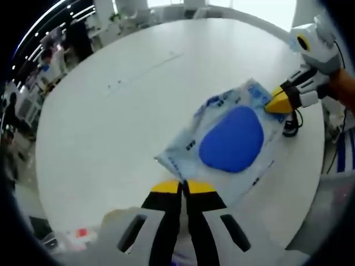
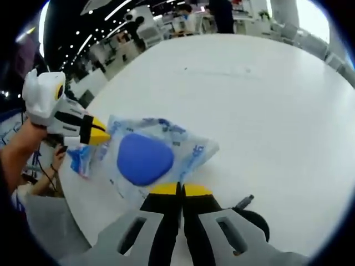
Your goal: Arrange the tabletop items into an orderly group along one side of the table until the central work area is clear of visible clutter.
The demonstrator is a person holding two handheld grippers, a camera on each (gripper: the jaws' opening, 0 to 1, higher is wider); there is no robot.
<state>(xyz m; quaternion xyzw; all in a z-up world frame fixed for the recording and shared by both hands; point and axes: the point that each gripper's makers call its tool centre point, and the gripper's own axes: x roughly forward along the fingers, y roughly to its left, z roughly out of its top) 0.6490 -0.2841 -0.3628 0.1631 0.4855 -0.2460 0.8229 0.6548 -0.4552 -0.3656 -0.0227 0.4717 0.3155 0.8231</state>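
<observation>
As we pinch the wipes pack (image 1: 230, 138) with both tongs (image 1: 182, 187) (image 2: 178, 190) pressed together, uneven pulling might tear it.

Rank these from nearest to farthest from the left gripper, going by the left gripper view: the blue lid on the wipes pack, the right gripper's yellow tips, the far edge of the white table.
1. Blue lid on the wipes pack, just ahead of the left gripper.
2. Right gripper, its yellow tips at the pack's far corner, to the right.
3. Far edge of the white table, top of view.
</observation>
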